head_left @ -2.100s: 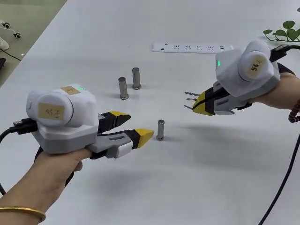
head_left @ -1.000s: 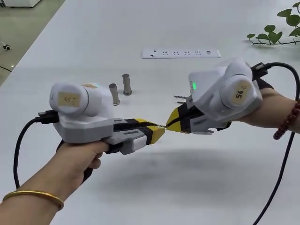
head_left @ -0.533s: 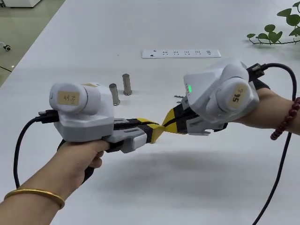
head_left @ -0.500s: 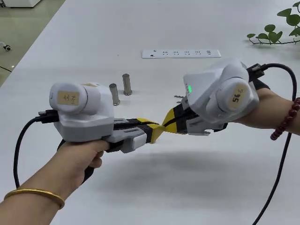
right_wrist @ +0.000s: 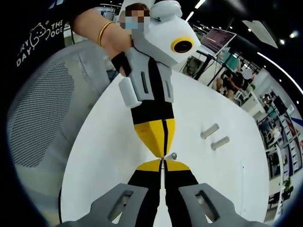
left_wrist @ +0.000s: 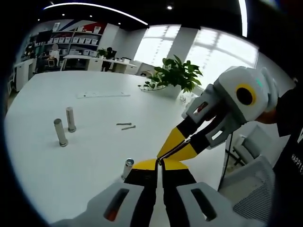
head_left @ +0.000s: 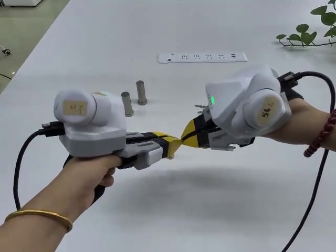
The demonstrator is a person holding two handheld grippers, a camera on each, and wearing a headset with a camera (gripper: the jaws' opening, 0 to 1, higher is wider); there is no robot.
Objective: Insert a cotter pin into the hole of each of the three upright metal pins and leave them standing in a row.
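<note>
My left gripper [head_left: 172, 145] and right gripper [head_left: 188, 137] meet tip to tip above the white table [head_left: 210, 205]. A thin cotter pin [left_wrist: 176, 149] runs along the right gripper's shut jaws, and its end reaches into the shut tips of my left gripper [left_wrist: 161, 163]. In the right gripper view the right gripper [right_wrist: 162, 166] faces the left gripper's closed yellow tips. One upright metal pin [left_wrist: 128, 168] stands just below the tips. Two more metal pins [head_left: 126, 104] [head_left: 140, 92] stand side by side at the back left.
Two loose cotter pins [left_wrist: 125, 126] lie on the table beyond the grippers. A white power strip [head_left: 202, 56] lies at the back, and a green plant [head_left: 315, 26] sits at the far right. Cables trail from both grippers.
Over the last second the two grippers closed the small gap between their tips, which now touch. Since half a second ago almost nothing has moved.
</note>
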